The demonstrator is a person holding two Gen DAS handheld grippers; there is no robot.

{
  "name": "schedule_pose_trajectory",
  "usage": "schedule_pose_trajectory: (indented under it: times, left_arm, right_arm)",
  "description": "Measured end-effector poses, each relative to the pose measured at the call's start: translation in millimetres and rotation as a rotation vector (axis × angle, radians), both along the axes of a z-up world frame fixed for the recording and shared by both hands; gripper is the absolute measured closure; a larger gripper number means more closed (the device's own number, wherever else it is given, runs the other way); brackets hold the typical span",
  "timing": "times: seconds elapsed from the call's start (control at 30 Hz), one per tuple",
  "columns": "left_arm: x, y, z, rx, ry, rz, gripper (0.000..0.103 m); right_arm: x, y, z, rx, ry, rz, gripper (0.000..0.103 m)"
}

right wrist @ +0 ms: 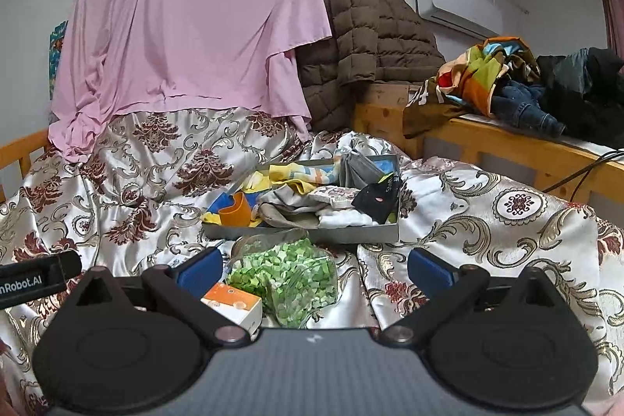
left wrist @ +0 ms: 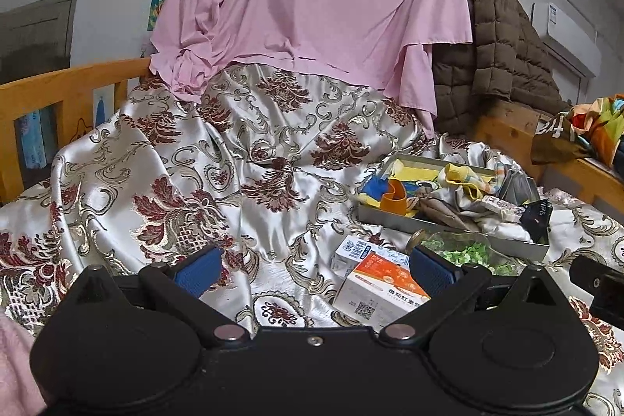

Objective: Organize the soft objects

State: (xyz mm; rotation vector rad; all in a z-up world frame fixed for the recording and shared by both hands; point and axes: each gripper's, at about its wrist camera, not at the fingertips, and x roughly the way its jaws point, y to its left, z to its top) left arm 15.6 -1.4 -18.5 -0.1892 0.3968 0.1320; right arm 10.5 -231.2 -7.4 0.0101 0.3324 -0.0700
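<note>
Both grippers' fingers apart — left gripper (left wrist: 314, 269), right gripper (right wrist: 314, 268); grey tray (right wrist: 304, 232) crammed with socks (right wrist: 296, 213).

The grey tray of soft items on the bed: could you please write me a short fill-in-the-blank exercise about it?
1. The orange band lies inside the grey ____.
2. The jar of green bits lies on its ____.
3. The pink sheet hangs ____ the tray.
4. Both claws hold ____.

Missing: tray; side; behind; nothing

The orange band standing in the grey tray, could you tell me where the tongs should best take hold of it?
Grip the orange band by its upright near wall, coming down from above: it stands on edge as an open loop at the grey tray's front-left corner, its top rim free.
</note>
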Motion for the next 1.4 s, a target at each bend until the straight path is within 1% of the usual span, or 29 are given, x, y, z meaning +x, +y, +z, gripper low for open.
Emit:
schedule_pose_trajectory:
  times: [0.13, 0.23, 0.47, 0.63, 1.4]
  left_arm:
    - [-1, 0, -1, 0.01, 0.009, 0.009, 0.001]
    - [-2, -3, -3, 0.038, 0.013, 0.009, 0.001]
    - [0, -6, -6, 0.061, 0.033, 0.001, 0.001]
    - [1, -6, -8, 0.066, 0.043, 0.001, 0.001]
    - [1, -6, -8, 0.067, 0.04, 0.0, 0.001]
  right_arm:
    - [0, 0, -2, 0.004, 0.018, -0.001, 0.0]
    - [2, 0, -5, 0.014, 0.043, 0.001, 0.0]
    - [7, -4, -11, 0.055, 0.102, -0.005, 0.0]
    - [8, -4, -13, 0.05, 0.105, -0.001, 0.0]
    - [8, -2, -14, 0.044, 0.11, 0.002, 0.0]
